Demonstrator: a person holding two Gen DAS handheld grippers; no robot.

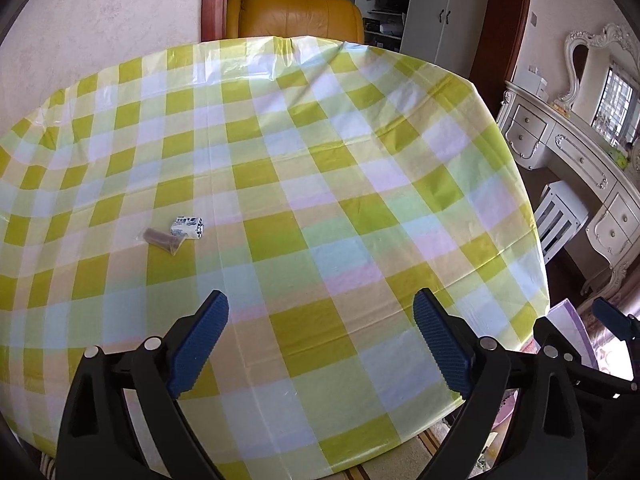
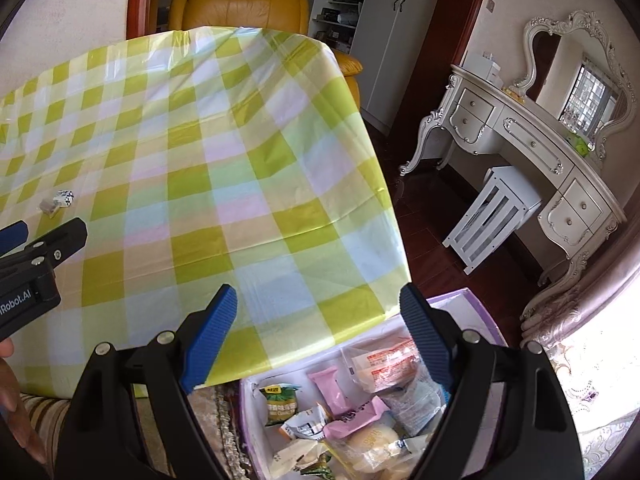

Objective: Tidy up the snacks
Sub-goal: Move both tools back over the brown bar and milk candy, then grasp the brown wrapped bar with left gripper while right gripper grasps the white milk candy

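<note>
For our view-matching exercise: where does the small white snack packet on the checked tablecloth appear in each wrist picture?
Left wrist view: the white snack packet lies left of centre, touching a brown wrapped snack.
Right wrist view: the white snack packet is tiny at the far left edge, above the left tongs.
Shared landmark: the yellow armchair behind the table.

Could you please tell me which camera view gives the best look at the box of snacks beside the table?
The right wrist view: the snack box lies open below the table edge, its packets visible. The left wrist view catches only a sliver of its purple rim, with no contents.
</note>
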